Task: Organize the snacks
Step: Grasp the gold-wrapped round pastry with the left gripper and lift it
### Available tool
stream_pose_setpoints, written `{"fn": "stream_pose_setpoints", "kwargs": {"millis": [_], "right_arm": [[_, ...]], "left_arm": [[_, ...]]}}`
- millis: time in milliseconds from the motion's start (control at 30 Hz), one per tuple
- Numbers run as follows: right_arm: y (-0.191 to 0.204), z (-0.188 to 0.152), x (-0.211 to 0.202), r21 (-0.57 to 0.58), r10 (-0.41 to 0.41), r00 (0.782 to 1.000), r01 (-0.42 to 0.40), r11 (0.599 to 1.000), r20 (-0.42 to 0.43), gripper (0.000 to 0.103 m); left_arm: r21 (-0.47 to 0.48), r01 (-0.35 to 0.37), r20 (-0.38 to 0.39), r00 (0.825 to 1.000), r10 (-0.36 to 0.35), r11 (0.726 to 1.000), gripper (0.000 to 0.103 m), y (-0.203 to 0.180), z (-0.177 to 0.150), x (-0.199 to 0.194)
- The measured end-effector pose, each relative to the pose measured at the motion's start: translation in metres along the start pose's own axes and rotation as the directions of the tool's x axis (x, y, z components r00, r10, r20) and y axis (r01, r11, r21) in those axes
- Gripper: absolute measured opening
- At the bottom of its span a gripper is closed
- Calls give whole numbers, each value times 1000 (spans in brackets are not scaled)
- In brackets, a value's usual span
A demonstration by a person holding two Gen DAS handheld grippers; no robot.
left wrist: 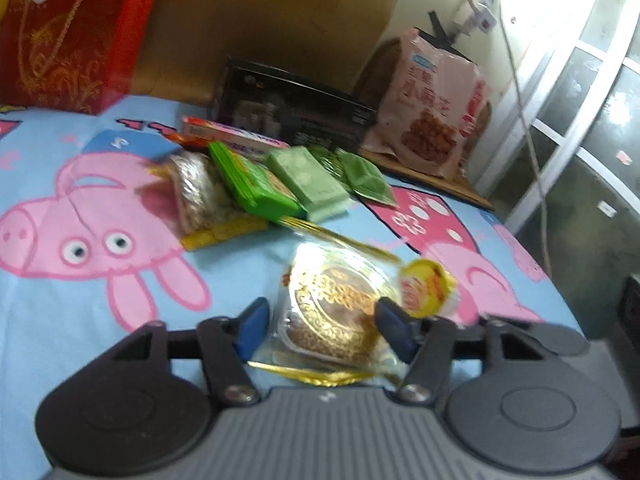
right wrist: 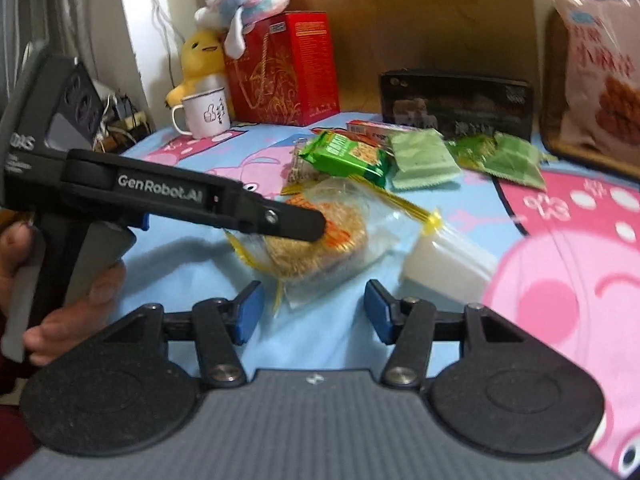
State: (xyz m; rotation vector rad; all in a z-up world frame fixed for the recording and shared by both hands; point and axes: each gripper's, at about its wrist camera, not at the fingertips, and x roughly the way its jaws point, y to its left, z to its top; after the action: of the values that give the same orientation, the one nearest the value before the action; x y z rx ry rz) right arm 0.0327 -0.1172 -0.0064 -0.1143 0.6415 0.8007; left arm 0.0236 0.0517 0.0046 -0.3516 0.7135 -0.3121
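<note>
Left wrist view: the left hand-held gripper (left wrist: 320, 326) sits about half open around the wrapped mooncake (left wrist: 340, 312) on the cartoon pig sheet (left wrist: 60, 320), but it's too blurry to tell if the pads actually pinch it. A yellow jelly cup (left wrist: 426, 288) lies just beside it. Right wrist view: the right hand-held gripper (right wrist: 312, 312) is half open with nothing in it, mooncake right ahead, green snack packs (right wrist: 348, 156) further back.

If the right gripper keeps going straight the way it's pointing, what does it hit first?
Most likely the bagged mooncake lying just ahead of the right gripper, between its open jaws' line. The left gripper already reaches over that mooncake, so depending on height it might be met first.
</note>
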Motion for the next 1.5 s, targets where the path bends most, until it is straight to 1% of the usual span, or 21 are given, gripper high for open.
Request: {"fn": "stream_pose_setpoints", "kwargs": {"millis": [33, 100, 133, 233, 333, 367, 400, 467, 567, 633, 667, 767, 1033, 1267, 1500], "right_arm": [[3, 1, 3, -29, -10, 1000, 10, 1000, 0, 57], [6, 0, 4, -71, -43, 999, 43, 997, 6, 55], [8, -2, 3, -94, -46, 999, 47, 994, 10, 54], [8, -8, -3, -109, -18, 1000, 19, 994, 16, 54], [12, -14, -12, -135, -7, 1000, 9, 991, 14, 54], [9, -16, -14, -129, 0, 1000, 2, 992, 14, 55], [10, -16, -13, -117, 3, 1000, -1, 993, 14, 55], [5, -16, -14, -81, 12, 1000, -9, 997, 25, 56], [11, -17, -13, -87, -8, 1000, 11, 996, 30, 56], [11, -18, -13, -84, -11, 999, 14, 996, 34, 57], [11, -17, -13, -78, -10, 999, 13, 997, 36, 57], [9, -18, -13, -63, -31, 999, 34, 997, 43, 58], [11, -20, -13, -58, -68, 996, 71, 996, 51, 59], [10, -19, -12, -59, -75, 996, 77, 995, 47, 62], [10, -19, -12, -64, -79, 996, 82, 995, 46, 63]], "left_arm": [[-6, 7, 1, 1000, -7, 1000, 50, -1, -2, -1], [7, -5, 17, 1000, 4, 1000, 50, -6, -10, -8], [8, -8, 24, 1000, 8, 1000, 50, -7, -14, -12], [-13, 19, 22, 1000, -18, 1000, 49, -4, -24, -21], [-2, 50, 16, 999, -50, 999, 50, -5, -30, -27], [8, 55, 17, 998, -55, 998, 54, -5, -31, -27], [19, 52, 18, 998, -53, 998, 61, -6, -32, -26], [38, 35, 33, 999, -36, 999, 68, -7, -31, -26], [38, 15, 59, 998, -18, 999, 72, -3, -24, -26], [23, 11, 70, 997, -13, 1000, 71, 2, -21, -24], [7, 9, 59, 998, -9, 1000, 68, 5, -20, -20], [-7, 35, 56, 998, -35, 999, 67, 9, -19, -18], [21, 49, 57, 997, -50, 999, 66, 5, -22, -17], [0, 81, 56, 995, -81, 997, 66, 10, -21, -17], [10, 88, 51, 995, -88, 996, 66, 8, -23, -17]]}}
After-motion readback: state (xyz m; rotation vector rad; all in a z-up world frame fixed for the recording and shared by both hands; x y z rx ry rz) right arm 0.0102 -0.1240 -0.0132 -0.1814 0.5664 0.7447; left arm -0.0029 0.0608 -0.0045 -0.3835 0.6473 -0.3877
